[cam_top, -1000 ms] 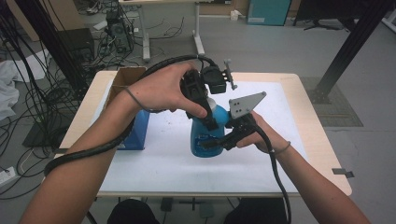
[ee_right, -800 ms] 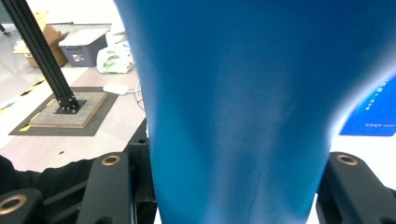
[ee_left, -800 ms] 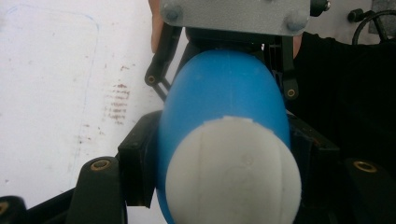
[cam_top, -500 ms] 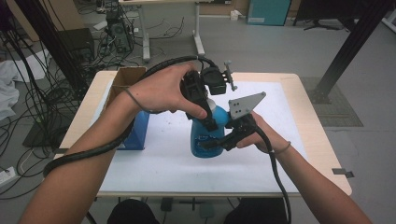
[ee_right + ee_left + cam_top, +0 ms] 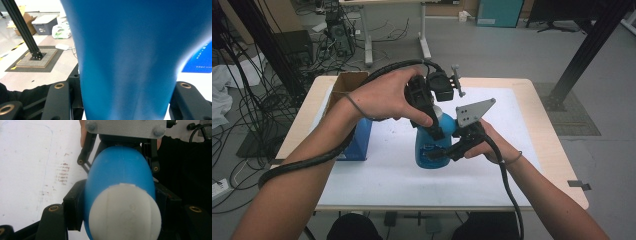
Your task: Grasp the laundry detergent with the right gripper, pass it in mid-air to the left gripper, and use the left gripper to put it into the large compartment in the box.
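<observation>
A blue bottle [image 5: 423, 148] with a white cap [image 5: 125, 213] stands upright in the middle of the white mat [image 5: 517, 135]. My left gripper [image 5: 435, 131] comes down from above and is shut on the bottle's upper part, just below the cap; in the left gripper view its jaws flank the blue body [image 5: 120, 167]. My right gripper [image 5: 443, 151] reaches in from the right and is shut on the bottle's body, with its grey plate [image 5: 474, 112] above it. In the right gripper view the blue wall [image 5: 125, 57] sits tight between both jaws.
A blue box [image 5: 359, 140] stands on the table's left part, with an open cardboard box [image 5: 346, 82] behind it. Cables hang on the floor at the left. A black frame post [image 5: 584, 50] rises beyond the table's right corner.
</observation>
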A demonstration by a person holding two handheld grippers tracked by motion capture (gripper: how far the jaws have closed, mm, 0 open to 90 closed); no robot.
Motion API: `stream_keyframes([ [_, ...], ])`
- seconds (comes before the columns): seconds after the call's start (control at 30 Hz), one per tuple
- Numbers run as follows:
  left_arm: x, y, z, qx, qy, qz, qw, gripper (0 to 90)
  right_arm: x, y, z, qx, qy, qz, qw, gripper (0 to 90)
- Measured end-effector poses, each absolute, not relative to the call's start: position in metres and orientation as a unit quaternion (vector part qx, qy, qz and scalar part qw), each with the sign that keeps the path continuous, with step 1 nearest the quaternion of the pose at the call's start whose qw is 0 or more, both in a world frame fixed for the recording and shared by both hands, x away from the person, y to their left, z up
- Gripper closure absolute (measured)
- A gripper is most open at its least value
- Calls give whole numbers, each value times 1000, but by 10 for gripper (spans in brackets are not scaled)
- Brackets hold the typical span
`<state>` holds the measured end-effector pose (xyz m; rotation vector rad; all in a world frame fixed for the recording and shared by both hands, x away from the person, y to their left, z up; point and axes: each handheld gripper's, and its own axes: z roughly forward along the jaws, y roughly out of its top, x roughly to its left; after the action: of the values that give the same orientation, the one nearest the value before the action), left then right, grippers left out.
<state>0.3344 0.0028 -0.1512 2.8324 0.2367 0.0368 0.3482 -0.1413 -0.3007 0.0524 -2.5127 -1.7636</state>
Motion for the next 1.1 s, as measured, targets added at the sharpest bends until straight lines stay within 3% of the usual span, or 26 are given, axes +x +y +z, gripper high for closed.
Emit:
stream_keyframes([
  [1.1, 335, 1, -154, 987, 83, 14, 137, 375, 350, -138, -306, 15, -815, -578, 40, 424],
])
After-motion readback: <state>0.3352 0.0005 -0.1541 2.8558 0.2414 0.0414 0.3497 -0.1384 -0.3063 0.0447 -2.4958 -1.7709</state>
